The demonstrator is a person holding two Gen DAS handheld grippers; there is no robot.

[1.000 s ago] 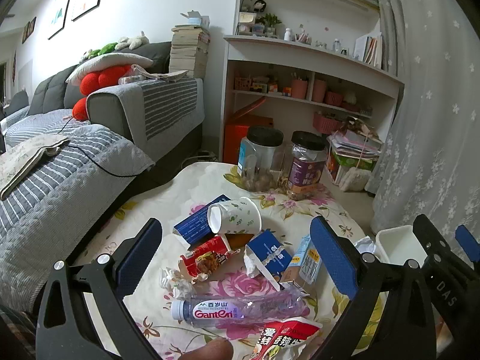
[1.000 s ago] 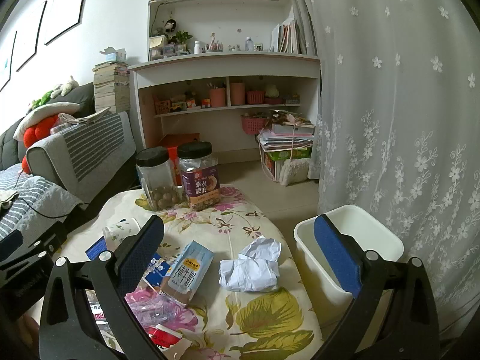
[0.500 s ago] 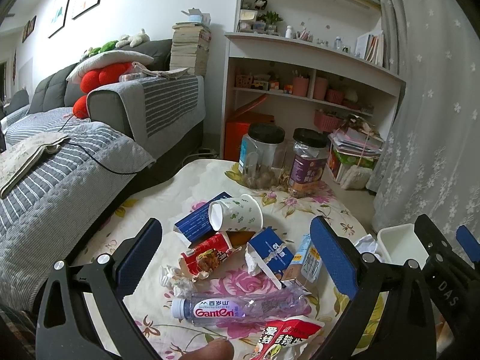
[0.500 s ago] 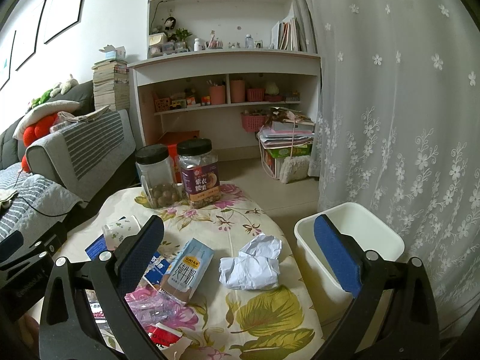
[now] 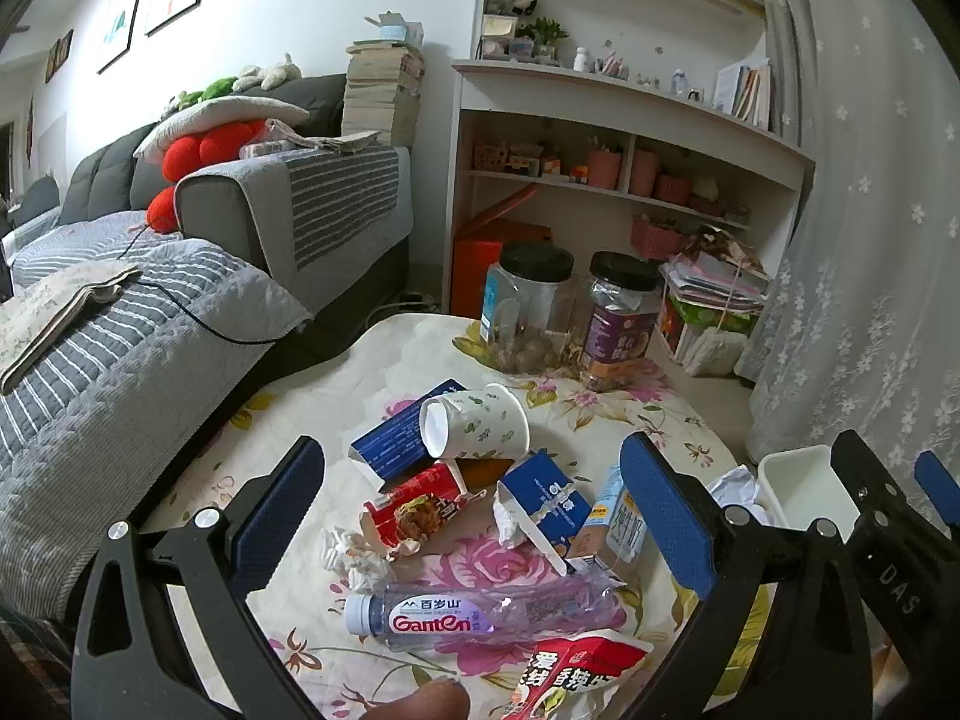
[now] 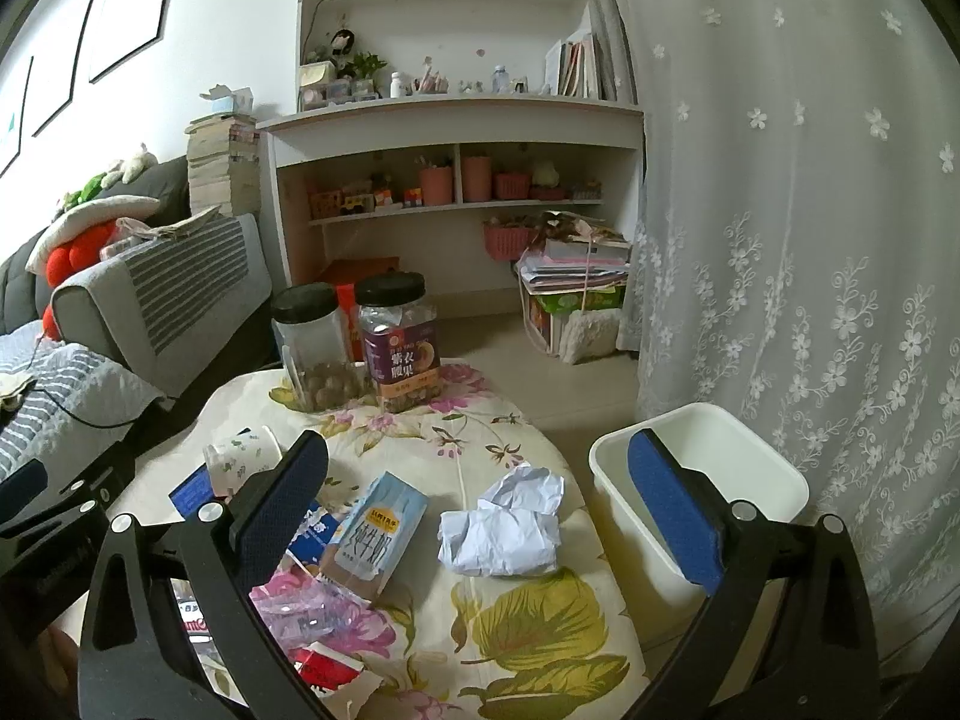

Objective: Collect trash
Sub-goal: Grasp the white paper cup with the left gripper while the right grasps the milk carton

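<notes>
A: Where is the trash lying?

B: Take the paper cup as the mark; it lies tipped on its side on the floral counter. Nearer the camera than the cup is a red snack wrapper, and nearer again a crushed Ganten water bottle. A milk carton lies right of the cup, and a crumpled white paper further right.

A: And the grippers?

B: The left gripper is spread wide above the pile, holding nothing. The right gripper is equally wide and empty, over the crumpled paper, with the white bin just past the counter's edge.
</notes>
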